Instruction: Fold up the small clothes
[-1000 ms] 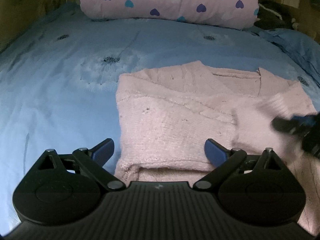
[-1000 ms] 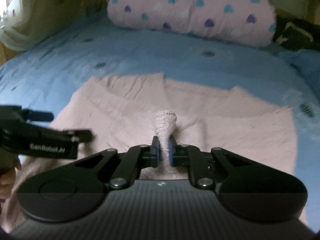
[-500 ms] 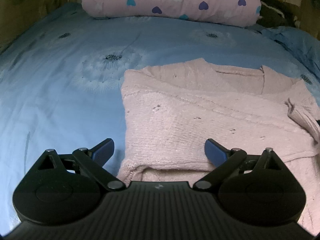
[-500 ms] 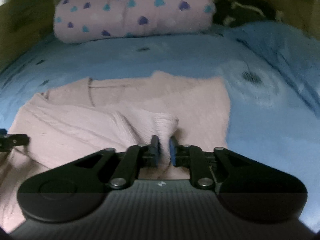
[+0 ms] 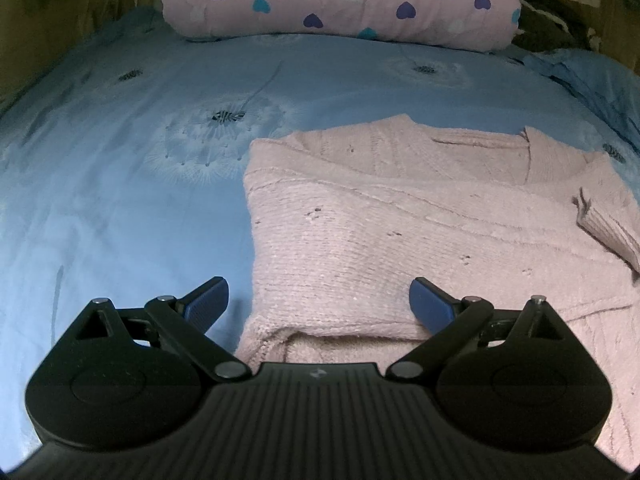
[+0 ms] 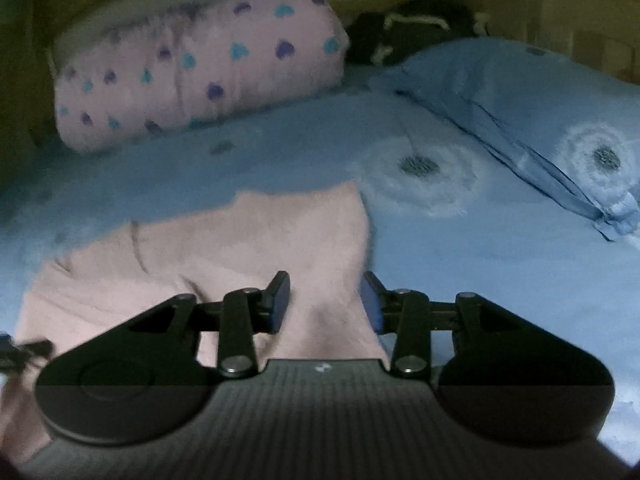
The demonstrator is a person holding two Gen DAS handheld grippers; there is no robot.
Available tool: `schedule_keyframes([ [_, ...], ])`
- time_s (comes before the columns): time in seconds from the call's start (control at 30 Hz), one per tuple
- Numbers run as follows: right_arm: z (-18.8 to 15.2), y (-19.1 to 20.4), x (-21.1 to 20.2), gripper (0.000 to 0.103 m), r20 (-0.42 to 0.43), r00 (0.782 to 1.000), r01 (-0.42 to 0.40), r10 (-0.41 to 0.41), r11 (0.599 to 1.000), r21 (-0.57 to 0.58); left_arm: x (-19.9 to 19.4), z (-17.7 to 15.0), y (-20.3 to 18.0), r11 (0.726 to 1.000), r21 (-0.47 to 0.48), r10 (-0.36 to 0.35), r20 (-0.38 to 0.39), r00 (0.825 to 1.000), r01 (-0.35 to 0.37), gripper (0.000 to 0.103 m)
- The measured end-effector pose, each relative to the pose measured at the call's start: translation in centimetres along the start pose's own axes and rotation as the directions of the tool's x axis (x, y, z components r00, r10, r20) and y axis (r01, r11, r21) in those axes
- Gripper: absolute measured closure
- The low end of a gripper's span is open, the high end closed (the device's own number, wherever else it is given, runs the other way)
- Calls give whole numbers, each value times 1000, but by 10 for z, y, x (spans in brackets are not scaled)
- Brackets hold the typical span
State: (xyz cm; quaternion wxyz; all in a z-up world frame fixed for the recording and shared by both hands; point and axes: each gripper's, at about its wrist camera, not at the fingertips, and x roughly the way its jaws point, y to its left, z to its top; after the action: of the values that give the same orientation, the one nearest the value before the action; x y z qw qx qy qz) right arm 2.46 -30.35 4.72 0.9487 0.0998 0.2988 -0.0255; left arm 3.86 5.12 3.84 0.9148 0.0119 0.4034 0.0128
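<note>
A pale pink knitted sweater (image 5: 400,232) lies flat on the blue bedspread (image 5: 120,184), with one sleeve folded across its body and the ribbed cuff (image 5: 612,232) at the right. My left gripper (image 5: 319,300) is open and empty, just above the sweater's near left corner. My right gripper (image 6: 325,300) is open over the sweater's right edge (image 6: 280,240); the fabric lies between its jaws, not pinched.
A pink roll of bedding with coloured hearts (image 5: 340,0) lies along the head of the bed, also in the right wrist view (image 6: 192,72). A blue pillow (image 6: 540,112) is at the right. Dark objects (image 6: 412,28) sit behind it.
My right gripper carried the sleeve cuff across the sweater to the right, then opened and let it go. My left gripper stayed open and shifted only slightly.
</note>
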Motion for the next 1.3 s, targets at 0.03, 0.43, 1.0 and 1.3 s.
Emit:
schedule_keyframes([
  [0.03, 0, 6, -1, 61, 7, 1000, -25, 25, 1000, -14, 0, 0, 0, 1000, 0, 1, 0, 1000, -1, 4],
  [0.43, -22, 94, 24, 73, -42, 994, -112, 104, 899, -422, 2, 2, 2, 1000, -17, -8, -4, 1000, 8, 4],
  [1.0, 1, 2, -14, 90, -54, 974, 184, -221, 905, -384, -4, 3, 0, 1000, -20, -6, 6, 1000, 7, 4],
  [1.3, 25, 39, -1, 52, -32, 999, 2, -13, 944, -329, -2, 3, 1, 1000, -25, -9, 0, 1000, 9, 4],
])
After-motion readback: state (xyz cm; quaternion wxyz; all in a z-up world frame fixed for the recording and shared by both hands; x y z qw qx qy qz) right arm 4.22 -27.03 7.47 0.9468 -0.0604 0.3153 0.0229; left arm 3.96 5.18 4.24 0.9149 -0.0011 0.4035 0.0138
